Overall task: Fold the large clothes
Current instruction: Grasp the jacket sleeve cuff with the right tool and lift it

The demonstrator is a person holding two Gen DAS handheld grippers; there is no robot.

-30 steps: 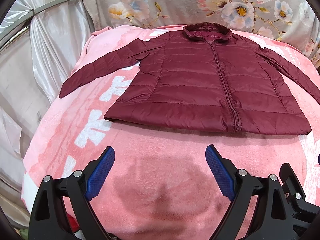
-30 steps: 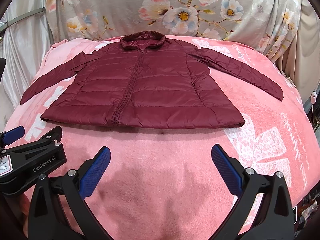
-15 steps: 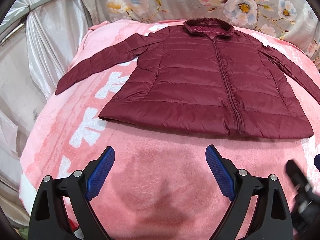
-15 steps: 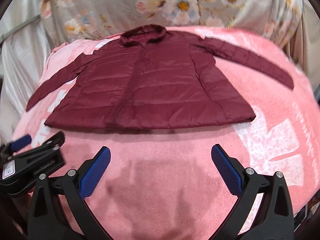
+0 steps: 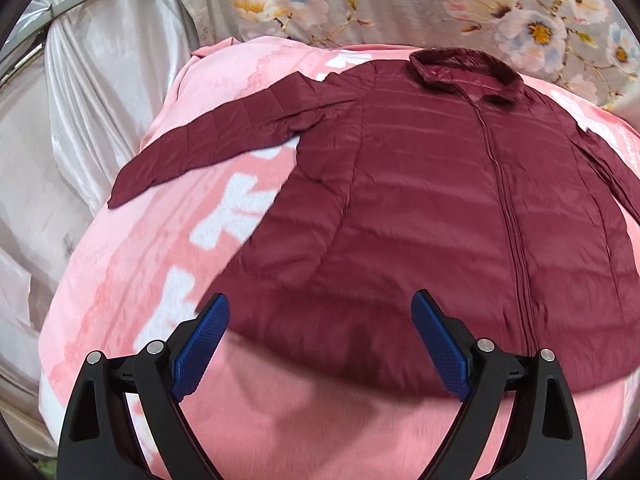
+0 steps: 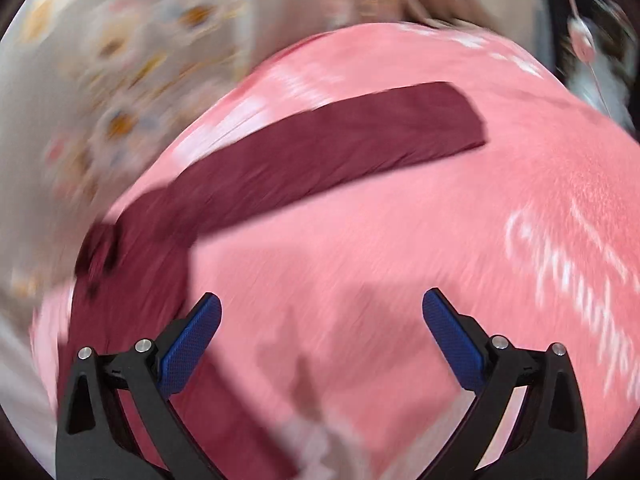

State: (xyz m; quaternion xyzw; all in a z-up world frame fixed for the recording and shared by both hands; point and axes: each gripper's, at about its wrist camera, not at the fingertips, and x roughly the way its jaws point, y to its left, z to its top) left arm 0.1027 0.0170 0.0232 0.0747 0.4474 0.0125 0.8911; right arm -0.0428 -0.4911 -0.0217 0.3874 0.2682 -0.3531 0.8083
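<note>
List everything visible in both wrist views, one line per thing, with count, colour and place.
Jacket: one, maroon, quilted, zipped, spread flat on the blanket, collar at the far end.
Left sleeve: one, maroon, stretched out to the left over the blanket.
Right sleeve: one, maroon, lying flat across the blanket in the blurred right wrist view.
Blanket: one, pink with white lettering, under the jacket.
Floral cloth: one, grey with pink and white flowers, behind the blanket.
Sheet: one, silvery white, hanging at left.
Left gripper: one, black with blue pads, open, over the jacket hem.
Right gripper: one, black with blue pads, open, over bare blanket.
</note>
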